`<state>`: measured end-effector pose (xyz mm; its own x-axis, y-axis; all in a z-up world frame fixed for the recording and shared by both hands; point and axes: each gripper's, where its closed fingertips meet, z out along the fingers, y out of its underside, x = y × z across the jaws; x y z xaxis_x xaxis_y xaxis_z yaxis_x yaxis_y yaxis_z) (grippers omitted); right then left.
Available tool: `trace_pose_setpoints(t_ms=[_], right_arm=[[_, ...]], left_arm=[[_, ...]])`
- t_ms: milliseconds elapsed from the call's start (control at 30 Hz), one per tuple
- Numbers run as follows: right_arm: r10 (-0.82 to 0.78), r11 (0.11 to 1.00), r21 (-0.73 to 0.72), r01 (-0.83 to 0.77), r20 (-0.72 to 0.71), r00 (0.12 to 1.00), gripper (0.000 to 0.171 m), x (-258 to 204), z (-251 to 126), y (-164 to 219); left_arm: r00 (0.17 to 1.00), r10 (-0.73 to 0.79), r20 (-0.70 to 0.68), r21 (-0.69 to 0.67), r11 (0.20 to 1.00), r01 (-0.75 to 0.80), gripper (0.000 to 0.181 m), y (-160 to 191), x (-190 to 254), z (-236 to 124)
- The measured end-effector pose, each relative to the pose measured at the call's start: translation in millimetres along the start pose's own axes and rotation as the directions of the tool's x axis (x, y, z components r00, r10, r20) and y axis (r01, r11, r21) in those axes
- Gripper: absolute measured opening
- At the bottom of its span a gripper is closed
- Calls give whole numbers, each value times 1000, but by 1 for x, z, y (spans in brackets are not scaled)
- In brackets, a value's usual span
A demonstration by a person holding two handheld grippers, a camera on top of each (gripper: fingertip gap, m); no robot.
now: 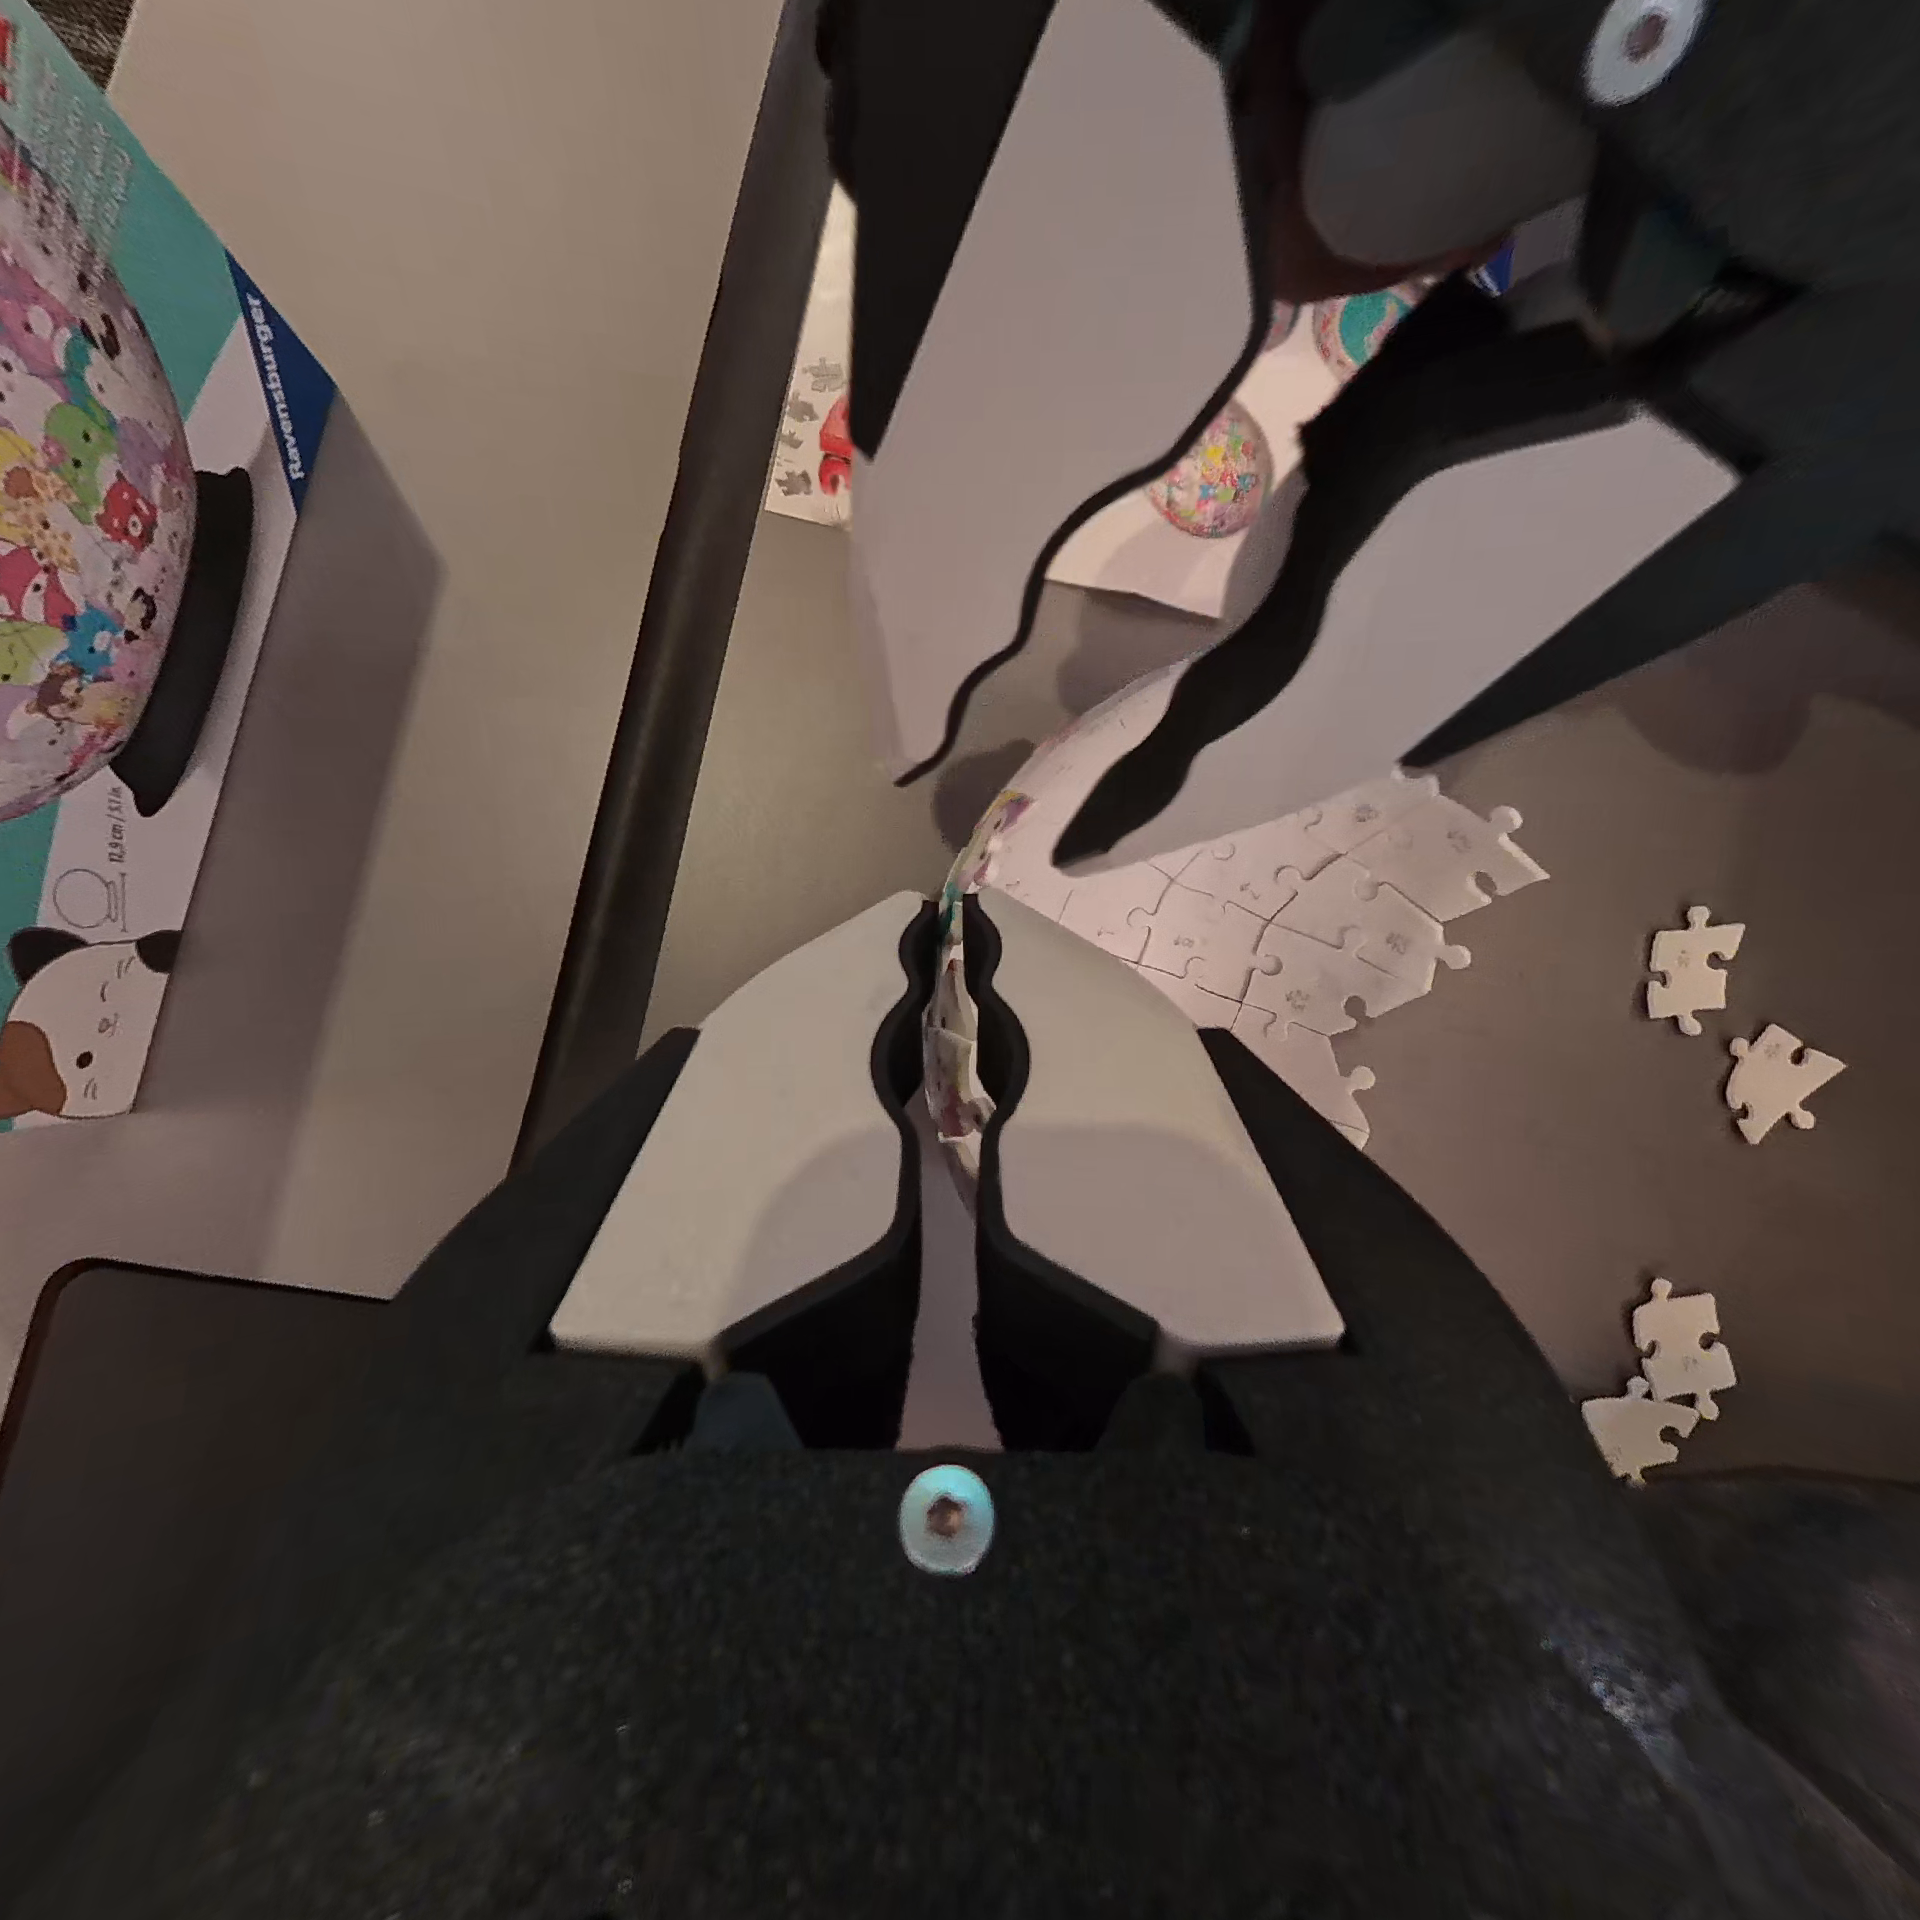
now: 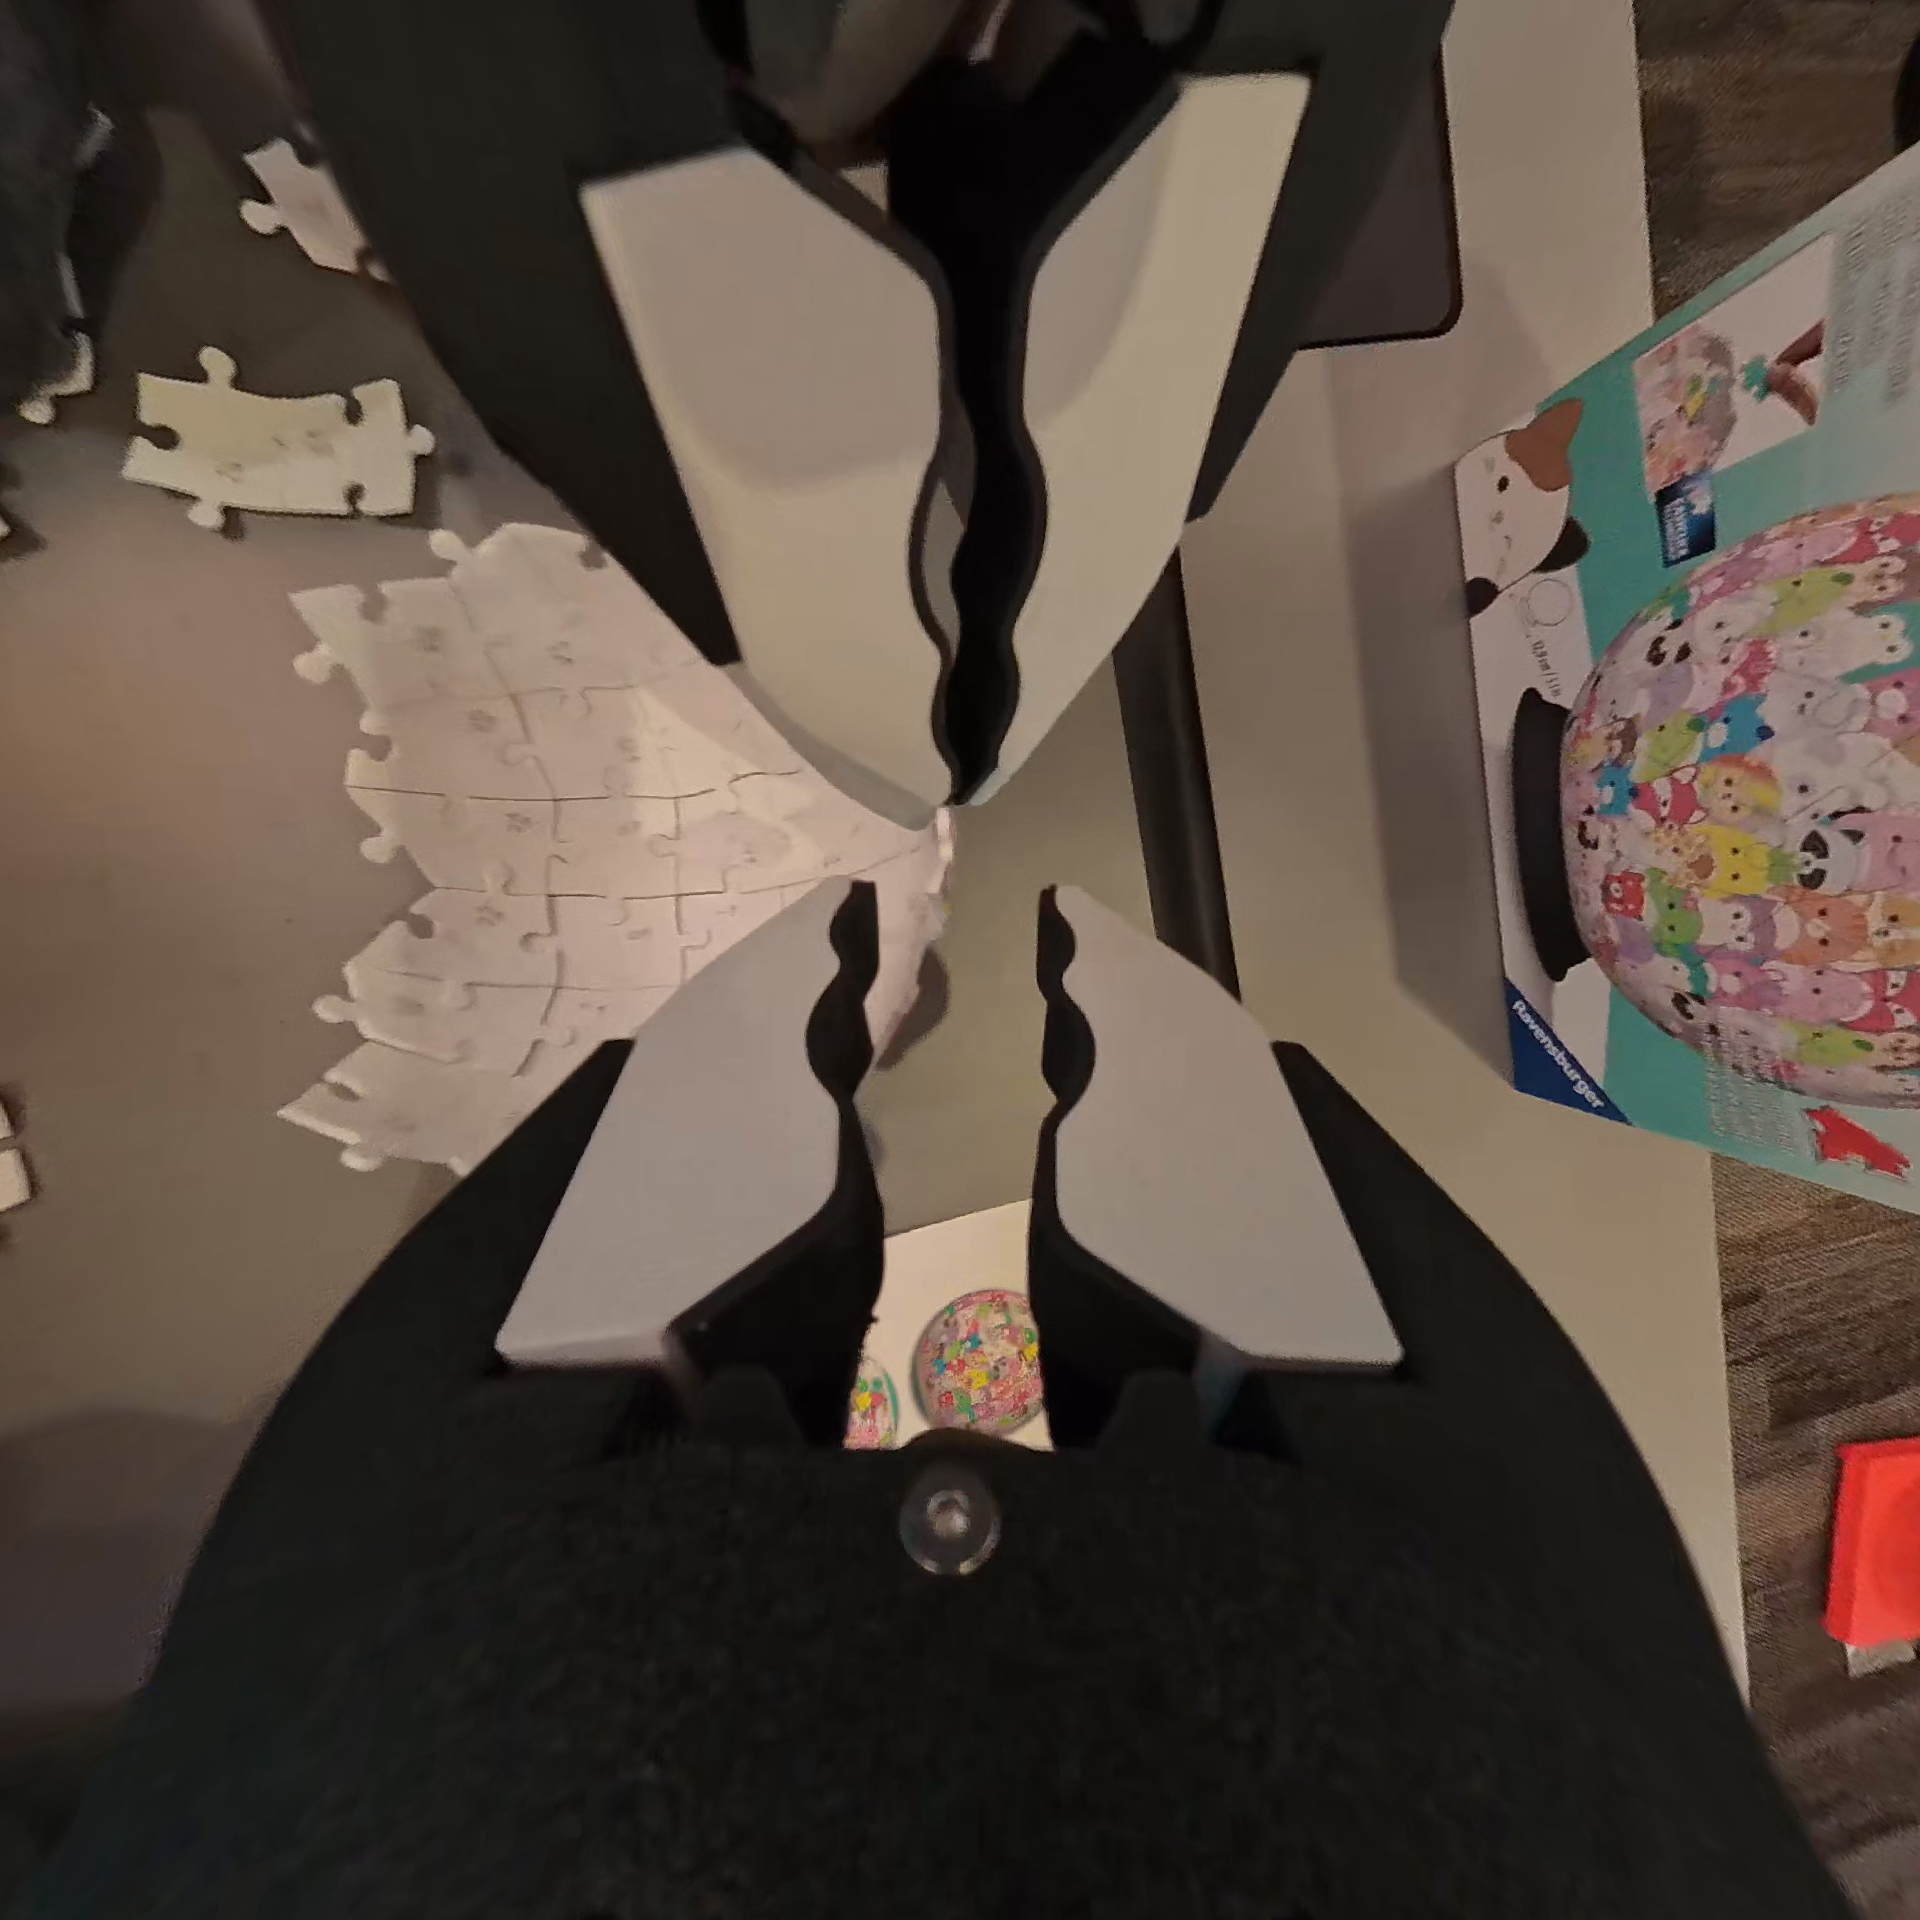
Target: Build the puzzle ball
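Left gripper (image 1: 951, 920) pinches the curved puzzle shell's (image 1: 1288, 935) edge.

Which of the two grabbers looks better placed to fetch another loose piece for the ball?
Probably the right gripper: its jaws are open and empty. The left gripper is shut on the part-built ball, steadying it.
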<state>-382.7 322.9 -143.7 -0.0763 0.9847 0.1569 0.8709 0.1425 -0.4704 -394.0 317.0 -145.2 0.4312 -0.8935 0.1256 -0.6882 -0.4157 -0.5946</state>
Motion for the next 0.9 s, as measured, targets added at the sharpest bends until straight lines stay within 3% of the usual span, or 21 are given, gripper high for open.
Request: trace_pose_setpoints(t_ms=[433,600,900], right_arm=[[-18,991,-137,11,-50,999,22,-4,-2,4],[-66,991,-121,55,-89,994,4,-3,-2,1],[-76,995,-79,68,-102,992,3,-2,1,0]], left_arm=[[1000,10,-19,38,999,-9,4,0,-1,-1],[1000,15,-24,43,999,-14,4,0,0,-2],[997,-30,-78,75,997,35,14,5,5,-20]])
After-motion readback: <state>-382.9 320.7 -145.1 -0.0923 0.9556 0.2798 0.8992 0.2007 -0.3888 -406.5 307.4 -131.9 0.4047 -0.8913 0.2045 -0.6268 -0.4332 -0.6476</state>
